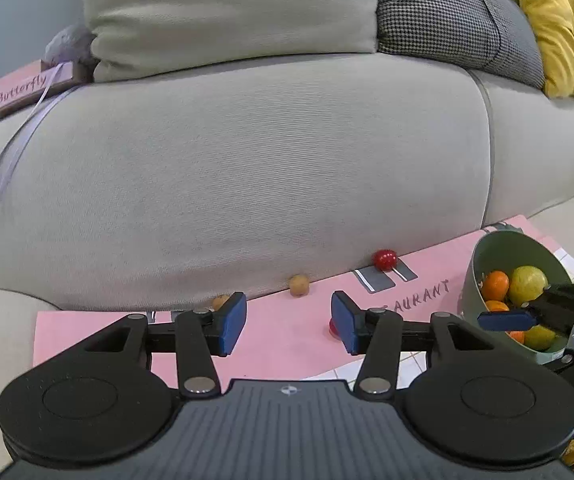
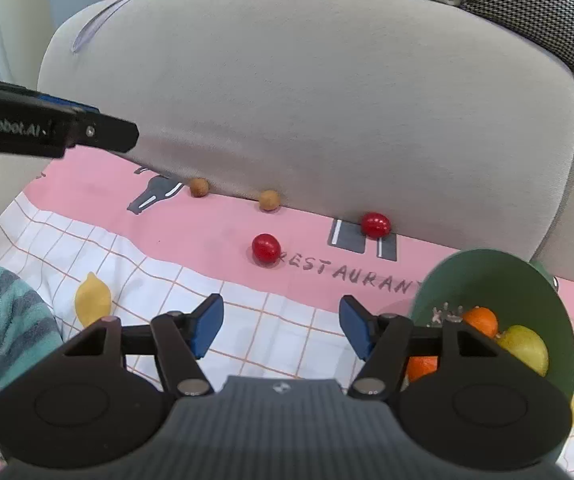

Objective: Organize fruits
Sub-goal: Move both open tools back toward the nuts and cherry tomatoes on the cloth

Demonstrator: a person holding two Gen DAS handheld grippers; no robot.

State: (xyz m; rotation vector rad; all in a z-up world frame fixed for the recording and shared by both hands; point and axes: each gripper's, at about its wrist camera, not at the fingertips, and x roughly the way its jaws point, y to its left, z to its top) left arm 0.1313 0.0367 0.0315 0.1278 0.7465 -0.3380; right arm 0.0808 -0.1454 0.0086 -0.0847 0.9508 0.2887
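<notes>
A green bowl (image 2: 487,280) holds oranges (image 2: 481,320) and a yellow lemon (image 2: 525,346); it also shows in the left wrist view (image 1: 499,246). On the pink cloth (image 2: 215,236) lie two red fruits (image 2: 265,249) (image 2: 375,224) and two small brown fruits (image 2: 199,187) (image 2: 269,199) along the sofa's base. My left gripper (image 1: 289,322) is open and empty above the cloth. My right gripper (image 2: 281,326) is open and empty, left of the bowl. One red fruit (image 1: 385,259) and a brown fruit (image 1: 299,284) show ahead of the left gripper.
A beige sofa (image 1: 247,160) with cushions rises right behind the fruits. A pink "Butterfly" box (image 1: 27,90) with a ribbon sits on its arm. A striped teal fabric (image 2: 3,328) lies at the left. The cloth has a printed lemon (image 2: 93,298).
</notes>
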